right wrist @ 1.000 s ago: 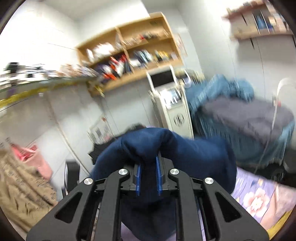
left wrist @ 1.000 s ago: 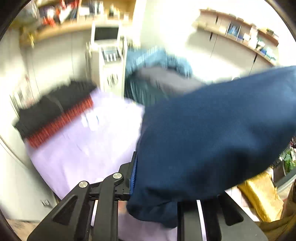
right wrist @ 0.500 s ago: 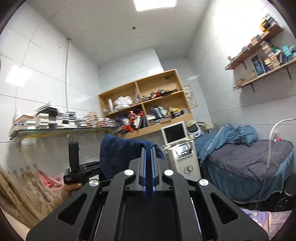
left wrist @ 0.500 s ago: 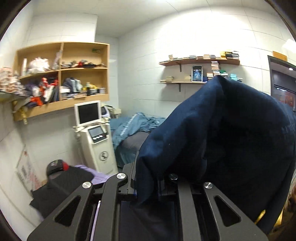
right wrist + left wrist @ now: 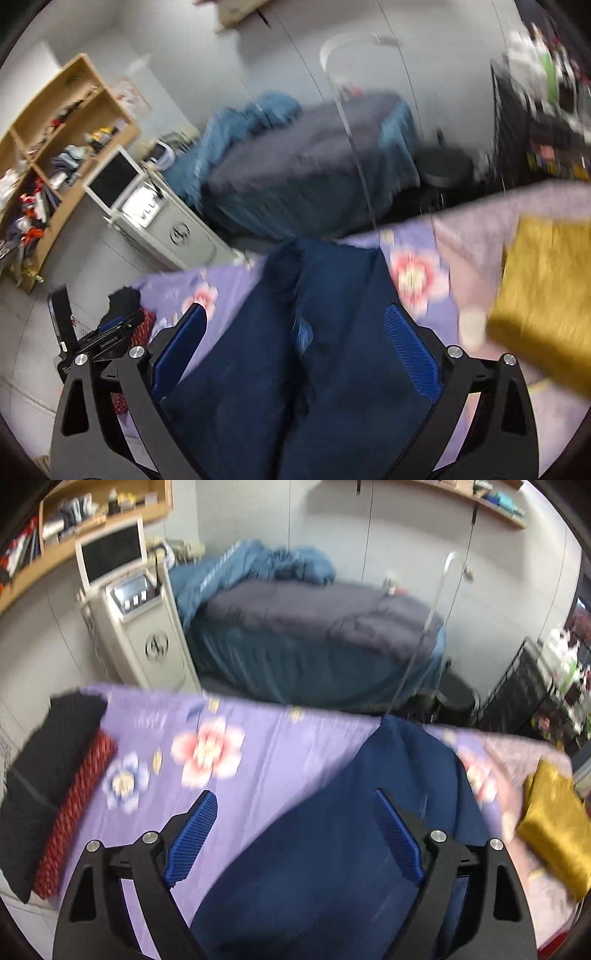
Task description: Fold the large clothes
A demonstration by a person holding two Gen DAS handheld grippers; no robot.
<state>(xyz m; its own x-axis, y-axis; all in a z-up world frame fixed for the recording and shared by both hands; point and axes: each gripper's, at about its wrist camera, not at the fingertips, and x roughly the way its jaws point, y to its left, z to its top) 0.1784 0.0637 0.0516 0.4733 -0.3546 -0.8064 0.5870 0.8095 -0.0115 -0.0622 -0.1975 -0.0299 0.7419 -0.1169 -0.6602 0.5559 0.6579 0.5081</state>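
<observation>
Navy garment point(image 5: 332, 867) lies on purple floral sheet point(image 5: 258, 746). Left gripper point(image 5: 295, 834), right gripper point(image 5: 295, 350): jaws just opened, released, spread wide above cloth.

Ahead of and beneath the gripper, a purple floral bedsheet point(image 5: 266, 746), with a folded black garment with a red knitted band point(image 5: 70, 812) at its far left edge and a folded mustard-yellow cloth point(image 5: 554, 823) at its far right. Beyond the sheet, straight ahead, a treatment bed with a grey cover and teal skirt point(image 5: 317, 627), a crumpled blue blanket point(image 5: 258, 565) heaped at its head. Further left, a white machine with a screen on top point(image 5: 136, 620), below a cluttered wooden shelf point(image 5: 92, 513); far right, a dark wire rack point(image 5: 532, 694).
</observation>
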